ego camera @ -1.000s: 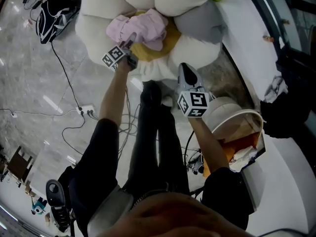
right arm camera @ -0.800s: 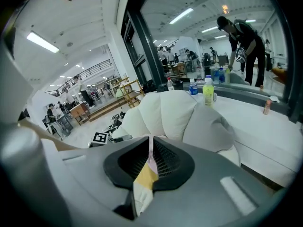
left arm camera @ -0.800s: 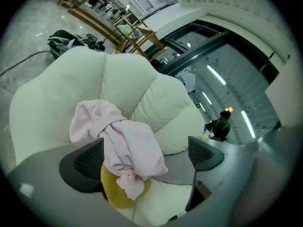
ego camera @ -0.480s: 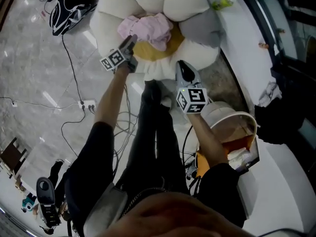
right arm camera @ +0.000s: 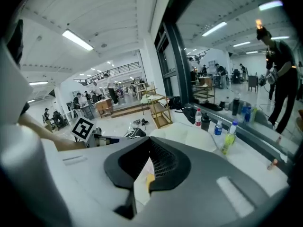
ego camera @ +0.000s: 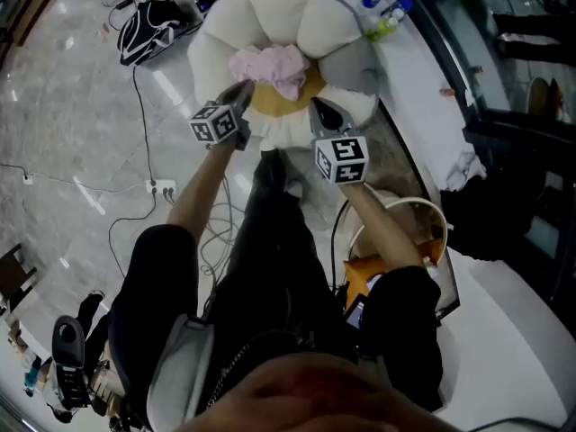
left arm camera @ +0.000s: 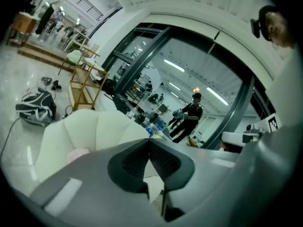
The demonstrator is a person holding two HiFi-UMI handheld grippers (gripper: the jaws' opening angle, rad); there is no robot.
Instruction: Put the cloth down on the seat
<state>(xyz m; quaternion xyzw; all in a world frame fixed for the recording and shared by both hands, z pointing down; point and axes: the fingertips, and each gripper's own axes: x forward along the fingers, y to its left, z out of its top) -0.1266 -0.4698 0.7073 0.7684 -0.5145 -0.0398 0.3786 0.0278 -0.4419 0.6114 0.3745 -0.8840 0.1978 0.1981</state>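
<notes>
Pink crumpled cloth [ego camera: 270, 65] lies on the white petal-shaped cushion seat [ego camera: 225, 36]. Your left gripper [ego camera: 241, 89] closes fully, empty; your right gripper [ego camera: 319, 111] is closed, empty. Swinging the nearby left jaws could snag and drag it.

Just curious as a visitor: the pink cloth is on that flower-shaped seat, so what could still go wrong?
The cloth lies bunched on the seat, so it might slump sideways. The shut left gripper is close by and could snag it. Cables by the person's feet could trip them.
</notes>
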